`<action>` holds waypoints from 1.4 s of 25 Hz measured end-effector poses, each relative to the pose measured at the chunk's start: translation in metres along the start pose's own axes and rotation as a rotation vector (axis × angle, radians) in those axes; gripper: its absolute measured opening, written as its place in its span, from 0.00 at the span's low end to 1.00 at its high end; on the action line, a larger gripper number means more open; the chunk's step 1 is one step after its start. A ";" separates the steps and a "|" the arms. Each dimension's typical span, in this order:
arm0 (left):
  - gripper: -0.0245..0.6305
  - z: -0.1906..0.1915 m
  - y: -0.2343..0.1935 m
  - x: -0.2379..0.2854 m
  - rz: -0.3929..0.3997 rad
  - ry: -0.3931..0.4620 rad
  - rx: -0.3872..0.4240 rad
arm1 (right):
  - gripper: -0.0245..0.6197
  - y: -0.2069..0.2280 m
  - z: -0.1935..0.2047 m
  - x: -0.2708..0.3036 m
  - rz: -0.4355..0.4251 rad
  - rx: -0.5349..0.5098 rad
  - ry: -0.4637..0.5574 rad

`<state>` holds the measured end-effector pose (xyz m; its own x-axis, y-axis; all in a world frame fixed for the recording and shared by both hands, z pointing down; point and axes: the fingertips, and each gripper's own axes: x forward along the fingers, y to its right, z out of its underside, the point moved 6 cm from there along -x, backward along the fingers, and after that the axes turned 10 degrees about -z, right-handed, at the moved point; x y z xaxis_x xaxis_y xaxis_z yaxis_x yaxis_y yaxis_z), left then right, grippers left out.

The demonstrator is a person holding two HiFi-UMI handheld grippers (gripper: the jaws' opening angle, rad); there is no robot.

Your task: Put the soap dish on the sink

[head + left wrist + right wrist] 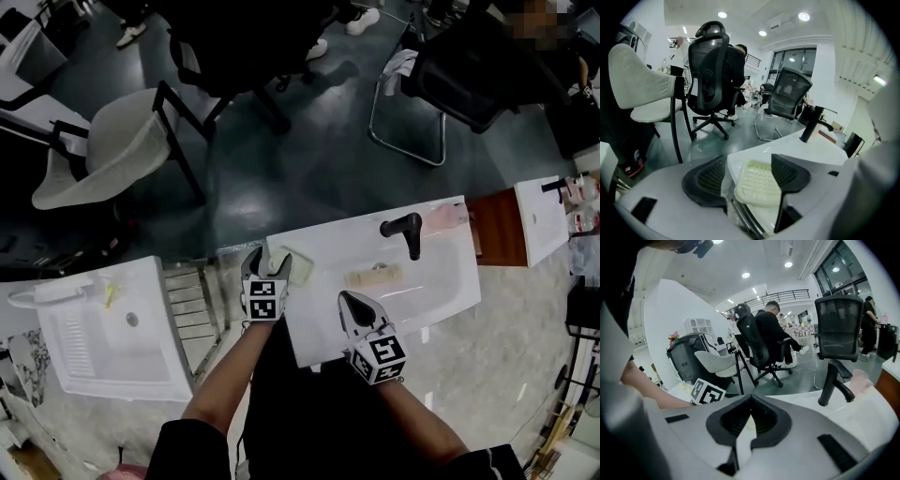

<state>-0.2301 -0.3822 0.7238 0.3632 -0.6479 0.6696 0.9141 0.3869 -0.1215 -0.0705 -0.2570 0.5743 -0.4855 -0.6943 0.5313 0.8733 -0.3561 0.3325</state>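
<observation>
Left claw (pixel 747 164) gapes wide around the soap dish (pixel 757 186), partly hiding it; right claw (pixel 750 398) is closed, empty.

My head camera looks steeply down from well above onto the sink (pixel 441 281), with my left gripper (pixel 267 262) and right gripper (pixel 349 300) at its near edge. Each gripper's camera rides low and close, facing along its jaws across the sink top toward the chairs (pixel 712 70). All three views share the black faucet (pixel 405 230) at the far edge. The right gripper view also catches the left's marker cube (pixel 707 391).
</observation>
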 end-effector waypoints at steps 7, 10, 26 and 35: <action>0.48 -0.011 0.009 -0.060 -0.101 0.069 -0.072 | 0.04 0.035 -0.007 -0.031 -0.042 -0.034 0.053; 0.48 -0.014 0.022 -0.090 -0.136 0.105 -0.095 | 0.04 0.051 -0.006 -0.050 -0.063 -0.054 0.066; 0.47 -0.048 0.121 -0.253 -0.241 0.489 -0.185 | 0.04 0.107 -0.027 -0.145 -0.111 -0.158 0.181; 0.20 -0.041 0.149 -0.295 -0.165 0.543 -0.272 | 0.04 0.122 -0.041 -0.184 -0.086 -0.189 0.239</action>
<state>-0.1939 -0.1609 0.4779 0.1883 -0.9532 0.2367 0.9532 0.1192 -0.2780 0.1271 -0.1983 0.4856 -0.5539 -0.7760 0.3017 0.8326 -0.5143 0.2057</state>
